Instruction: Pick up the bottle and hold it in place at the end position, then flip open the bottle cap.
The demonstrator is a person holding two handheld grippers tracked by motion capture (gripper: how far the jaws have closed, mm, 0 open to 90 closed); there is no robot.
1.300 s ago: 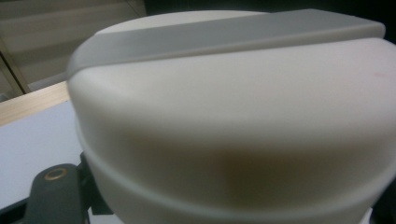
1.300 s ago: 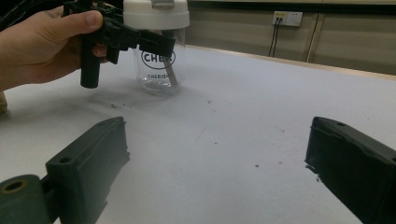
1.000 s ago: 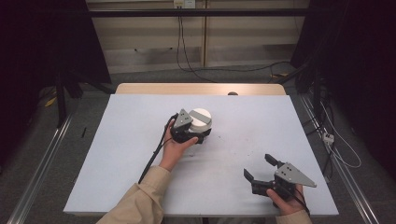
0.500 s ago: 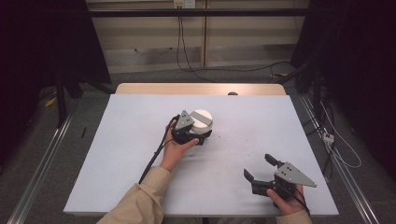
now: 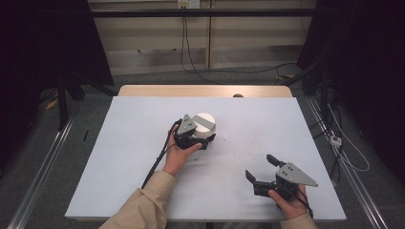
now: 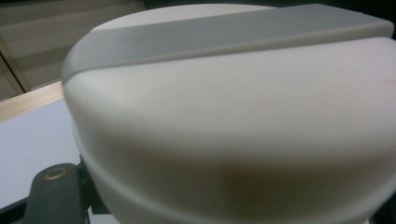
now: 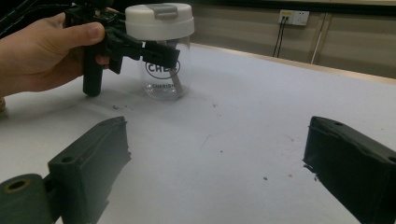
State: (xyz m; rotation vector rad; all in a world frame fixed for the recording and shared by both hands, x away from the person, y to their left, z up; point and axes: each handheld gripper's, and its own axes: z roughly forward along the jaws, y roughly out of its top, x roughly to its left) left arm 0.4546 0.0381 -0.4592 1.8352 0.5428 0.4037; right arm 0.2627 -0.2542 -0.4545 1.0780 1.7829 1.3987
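Gripping the clear jar [image 7: 163, 70], left gripper [image 5: 203, 138]; right gripper [image 5: 262, 169] fingers spread, empty.

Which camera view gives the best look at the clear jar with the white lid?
The right gripper view: the jar shows whole, clear body under white lid, left tool around it. The left gripper view gives a blurred lid close-up; the high view its top.

The clear plastic jar with a white lid [image 5: 204, 127] stands on the pale blue table top [image 5: 119, 162], near its middle. The left gripper [image 5: 203, 138] is at its six o'clock, touching it. The right gripper [image 5: 261, 168] sits at four o'clock, well apart.
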